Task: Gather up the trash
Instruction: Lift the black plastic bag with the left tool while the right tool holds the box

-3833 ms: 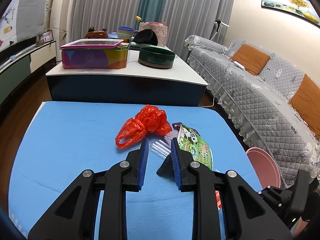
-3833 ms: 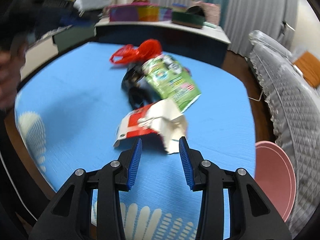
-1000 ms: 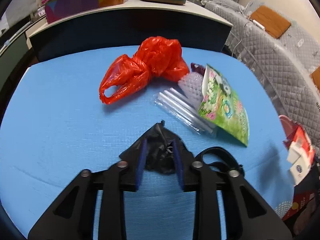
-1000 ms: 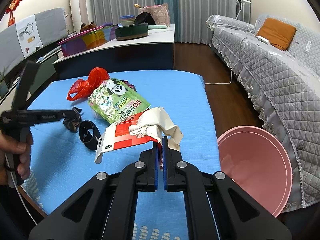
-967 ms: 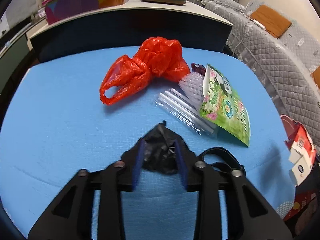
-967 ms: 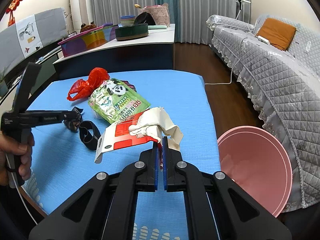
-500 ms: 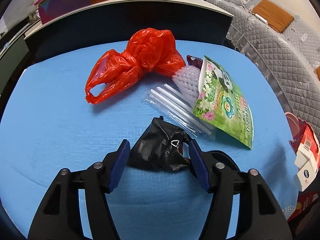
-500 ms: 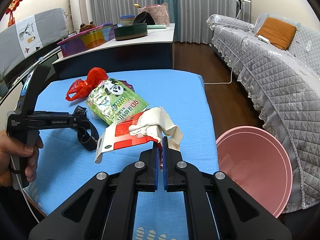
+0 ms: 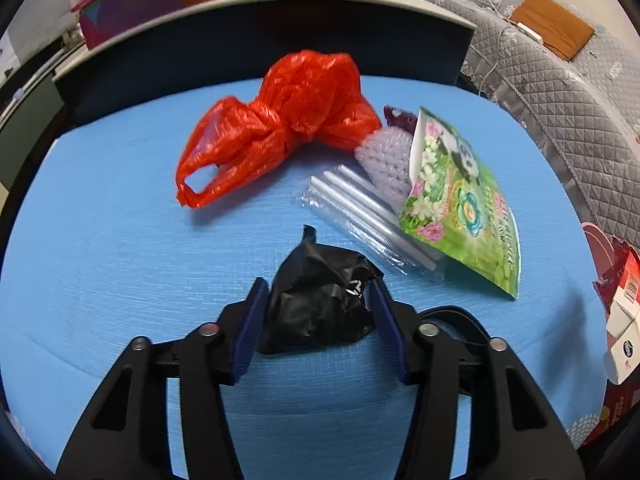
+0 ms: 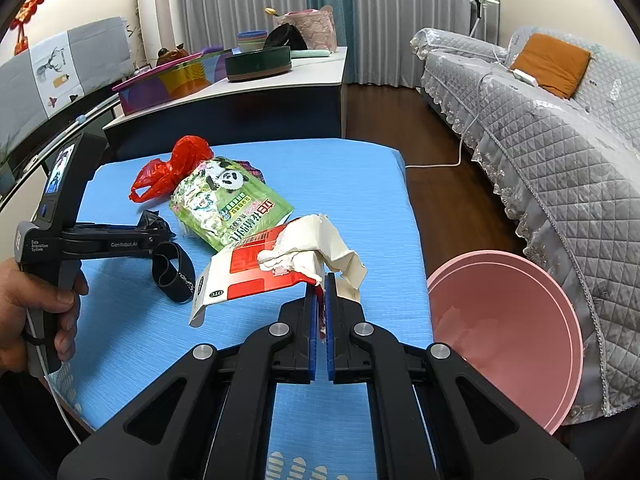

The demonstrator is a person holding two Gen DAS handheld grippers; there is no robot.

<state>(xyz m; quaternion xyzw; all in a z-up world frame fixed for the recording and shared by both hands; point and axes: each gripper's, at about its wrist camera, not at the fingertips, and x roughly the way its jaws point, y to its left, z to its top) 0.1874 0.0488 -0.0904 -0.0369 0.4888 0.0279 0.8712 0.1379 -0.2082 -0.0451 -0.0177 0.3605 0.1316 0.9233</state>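
Observation:
My left gripper [image 9: 318, 296] is open with its blue pads on either side of a crumpled black plastic bag [image 9: 318, 304] lying on the blue table [image 9: 120, 240]. Beyond it lie a red plastic bag [image 9: 280, 124], a clear sleeve of straws [image 9: 360, 216], a white bumpy ball [image 9: 386, 156] and a green panda snack packet [image 9: 460, 200]. My right gripper [image 10: 321, 284] is shut on a torn red and white carton [image 10: 276, 264], held above the table. The left gripper [image 10: 160, 236] also shows in the right wrist view.
A pink bin [image 10: 504, 332] stands on the floor right of the table. A black elastic band [image 10: 172, 266] lies near the carton. A low cabinet [image 10: 248, 96] with boxes and bowls stands behind. A grey quilted sofa [image 10: 560, 128] runs along the right.
My left gripper opened from around the black bag, then closed in partway around it. My right gripper holds the carton still.

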